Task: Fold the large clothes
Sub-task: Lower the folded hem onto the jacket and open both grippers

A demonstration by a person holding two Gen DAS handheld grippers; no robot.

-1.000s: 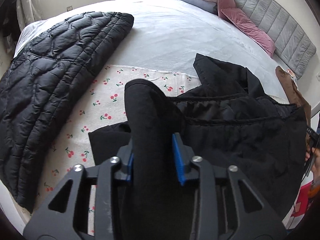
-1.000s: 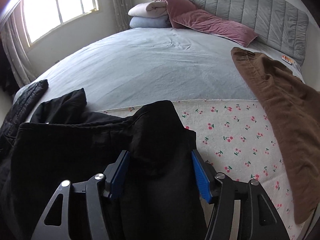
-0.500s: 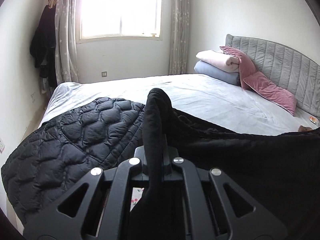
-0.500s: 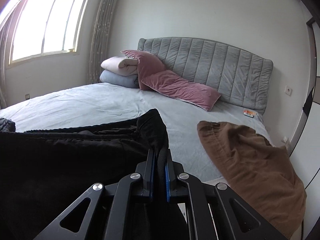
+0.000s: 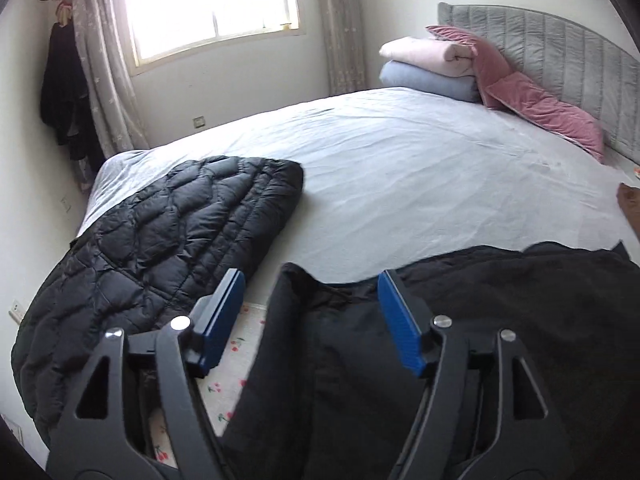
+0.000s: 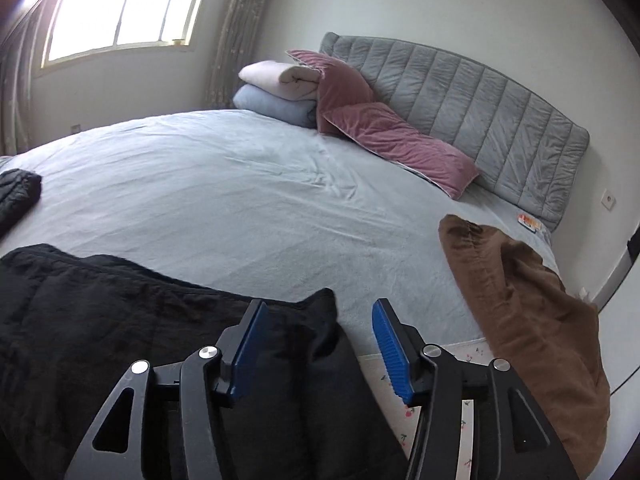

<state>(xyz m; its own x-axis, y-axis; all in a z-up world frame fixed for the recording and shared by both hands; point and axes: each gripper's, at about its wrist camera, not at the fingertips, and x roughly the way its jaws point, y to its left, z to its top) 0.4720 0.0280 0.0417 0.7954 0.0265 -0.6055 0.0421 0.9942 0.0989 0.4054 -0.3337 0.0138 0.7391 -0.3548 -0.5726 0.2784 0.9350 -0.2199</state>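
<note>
A black garment [image 5: 480, 340] lies spread on the near part of the bed, over a cherry-print cloth [image 5: 236, 344]. My left gripper [image 5: 312, 312] is open, its blue pads apart above the garment's left corner. The same garment [image 6: 120, 320] fills the lower left of the right wrist view. My right gripper [image 6: 316, 344] is open above the garment's right corner, which lies loose between the fingers.
A black quilted jacket [image 5: 160, 240] lies on the bed's left edge. A brown garment [image 6: 528, 320] lies at the right edge. Folded blankets [image 6: 280, 92], pink pillows [image 6: 392, 140] and a grey headboard [image 6: 480, 96] are at the far end. The blue-grey sheet [image 6: 240, 208] stretches between.
Both grippers were shut on the raised black garment half a second ago. Both have opened now, and the garment lies spread on the bed.
</note>
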